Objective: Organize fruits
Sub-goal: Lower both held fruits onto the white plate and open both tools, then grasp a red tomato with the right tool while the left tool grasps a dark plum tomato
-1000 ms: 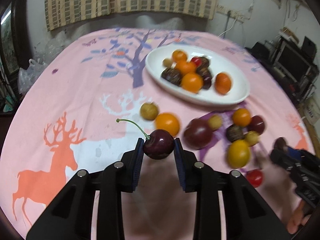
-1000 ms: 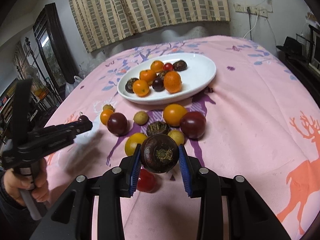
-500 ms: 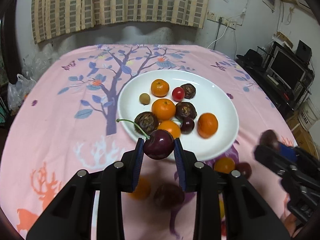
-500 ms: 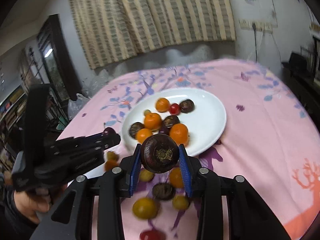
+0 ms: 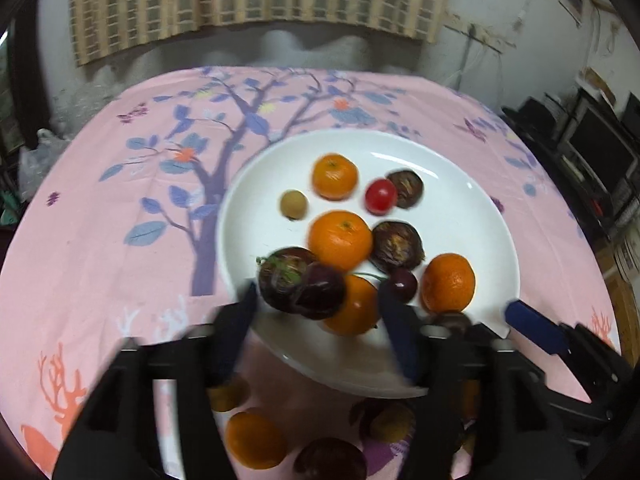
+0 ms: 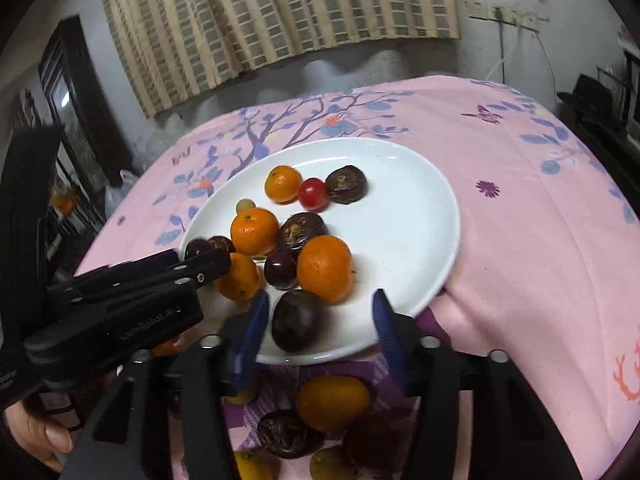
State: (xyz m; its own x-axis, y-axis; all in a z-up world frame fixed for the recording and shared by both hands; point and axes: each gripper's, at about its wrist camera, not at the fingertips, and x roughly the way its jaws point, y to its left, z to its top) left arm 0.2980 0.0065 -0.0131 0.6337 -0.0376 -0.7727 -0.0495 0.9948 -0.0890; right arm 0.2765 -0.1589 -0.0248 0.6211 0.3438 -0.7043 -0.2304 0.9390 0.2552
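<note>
Fruits were gathered on a white oval plate (image 5: 472,200) that sat on a pink tablecloth (image 5: 100,240) printed with a purple tree and orange deer. Both grippers were over the plate's near edge with their blue-padded fingers spread apart and gripping nothing. Between the fingers of the left gripper (image 5: 320,320) a dark cherry (image 5: 322,294) appeared blurred, its green stem lying across a dark wrinkled passion fruit (image 5: 280,276) just behind it; whether the cherry already rested on the plate could not be told. Between the fingers of the right gripper (image 6: 316,328) a dark purple fruit (image 6: 296,320) lay on the near part of the plate, clear of both pads. On the plate farther in were several mandarins, one (image 5: 340,240) near the middle and another (image 5: 448,282) to the right, a red cherry tomato (image 5: 380,196) touching a brown passion fruit (image 5: 405,188) at the far side, a small tan longan (image 5: 293,204) to the left, and a second cherry (image 5: 402,284) beside the right mandarin. On the cloth near the plate's near rim, more fruit remained: an orange one (image 6: 332,402), a wrinkled dark one (image 6: 286,434) and others partly hidden behind the gripper bodies. The person's left hand (image 6: 36,436) showed at the lower left of the right wrist view.
</note>
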